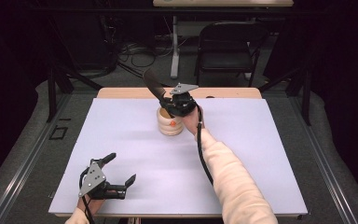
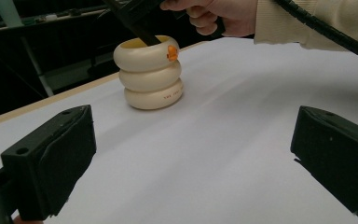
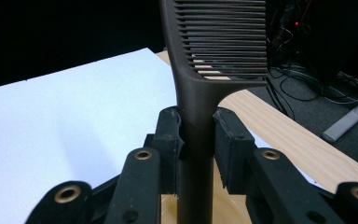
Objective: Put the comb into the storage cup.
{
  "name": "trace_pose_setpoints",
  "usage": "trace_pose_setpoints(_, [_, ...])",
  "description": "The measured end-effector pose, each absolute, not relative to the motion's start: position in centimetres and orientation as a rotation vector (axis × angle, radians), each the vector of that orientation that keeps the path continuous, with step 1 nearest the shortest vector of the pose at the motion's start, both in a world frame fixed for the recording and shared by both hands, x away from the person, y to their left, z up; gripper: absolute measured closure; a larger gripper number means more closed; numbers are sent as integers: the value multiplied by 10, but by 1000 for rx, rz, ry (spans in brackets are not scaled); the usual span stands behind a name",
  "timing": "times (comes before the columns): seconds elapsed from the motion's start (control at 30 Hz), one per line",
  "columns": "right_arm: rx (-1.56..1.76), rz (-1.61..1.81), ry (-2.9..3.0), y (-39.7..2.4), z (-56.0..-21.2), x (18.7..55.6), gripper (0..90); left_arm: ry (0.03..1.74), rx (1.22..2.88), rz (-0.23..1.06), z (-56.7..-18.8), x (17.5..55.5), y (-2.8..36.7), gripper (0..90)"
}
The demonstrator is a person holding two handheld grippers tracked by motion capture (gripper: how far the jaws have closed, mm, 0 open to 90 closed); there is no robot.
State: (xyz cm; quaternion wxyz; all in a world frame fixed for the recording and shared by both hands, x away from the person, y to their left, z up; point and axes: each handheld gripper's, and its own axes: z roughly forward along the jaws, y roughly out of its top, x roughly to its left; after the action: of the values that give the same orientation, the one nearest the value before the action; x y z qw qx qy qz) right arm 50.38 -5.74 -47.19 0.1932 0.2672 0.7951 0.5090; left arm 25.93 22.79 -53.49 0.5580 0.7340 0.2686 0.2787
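A cream holder [image 1: 170, 125] shaped like three stacked rings, with a small orange mark, stands at the back middle of the white mat; in the left gripper view the holder [image 2: 150, 74] is ahead and to the left. My right gripper [image 1: 170, 103] sits just above it, shut on the handle of a dark brown slotted spatula [image 1: 153, 83]. The spatula head [image 3: 221, 37] points up and away, and the pads of the right gripper [image 3: 196, 126] press on its neck. The handle's lower end [image 2: 137, 25] dips into the holder. My left gripper [image 1: 122, 168] rests near the front left, open [image 2: 193, 154], with nothing between its jaws.
The white mat [image 1: 121, 130] covers most of a wooden table, whose bare edge [image 1: 223, 92] runs along the back. Beyond it stand a black folding chair [image 1: 226, 44] and a white desk leg [image 1: 175, 46]. The right forearm's sleeve [image 1: 233, 182] crosses the front right of the mat.
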Motion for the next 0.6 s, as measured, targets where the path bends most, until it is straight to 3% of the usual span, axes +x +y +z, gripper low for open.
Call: trace_pose_setpoints(0.6, [745,1411,2246,-57,-475,503,721,638,1727,655,-535,259,228,1])
